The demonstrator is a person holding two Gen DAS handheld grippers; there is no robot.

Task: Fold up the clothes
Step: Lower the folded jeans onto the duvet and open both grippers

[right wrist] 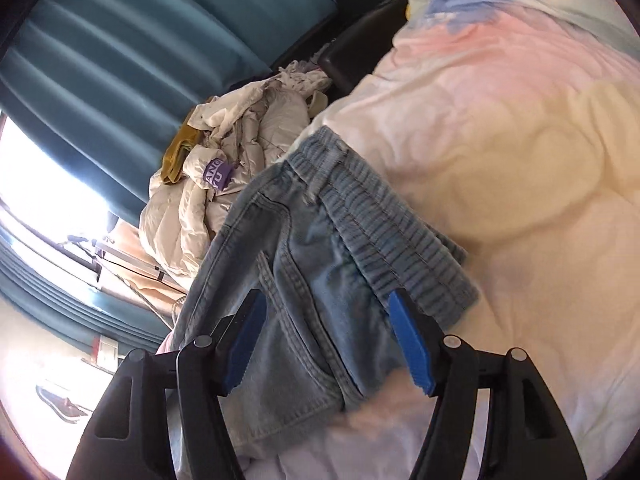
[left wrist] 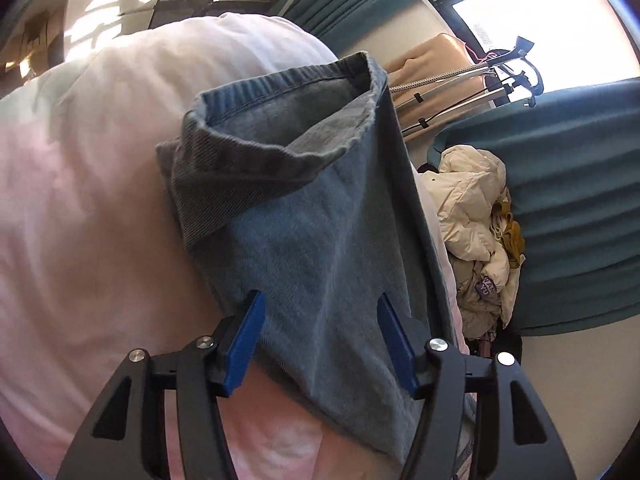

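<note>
A pair of blue jeans (left wrist: 316,208) lies on a bed cover (left wrist: 88,184) that is soft and puffy, with pale pink, yellow and a bit of blue on it. The jeans sit close to the edge of the bed.

The left gripper (left wrist: 318,332) has its blue fingers (left wrist: 248,344) spread apart. The jeans cloth lies between them, but the fingers do not squeeze it. The right gripper (right wrist: 328,340) is spread apart too, with jeans cloth under and between its fingers (right wrist: 412,344), and nothing pinched.

Beside the bed there is a heap of cream coats (left wrist: 468,216) with a small purple label (right wrist: 217,173) and a mustard yellow cloth (right wrist: 178,156) tucked in. Behind the heap hang teal curtains (right wrist: 132,48), and a bright window (left wrist: 532,12) shines past them. Nothing lies on top of the jeans.

The left view shows the leg end of the jeans, with the hem (left wrist: 280,80) open like a mouth. It also shows a metal stand with a striped cord (left wrist: 452,80) by a tan board. The right view shows the other end: the stretchy waistband (right wrist: 396,232) and a pocket (right wrist: 280,280). Only the right view shows a black chair (right wrist: 360,52) past the heap and a shoe (right wrist: 60,404) down on the floor.
</note>
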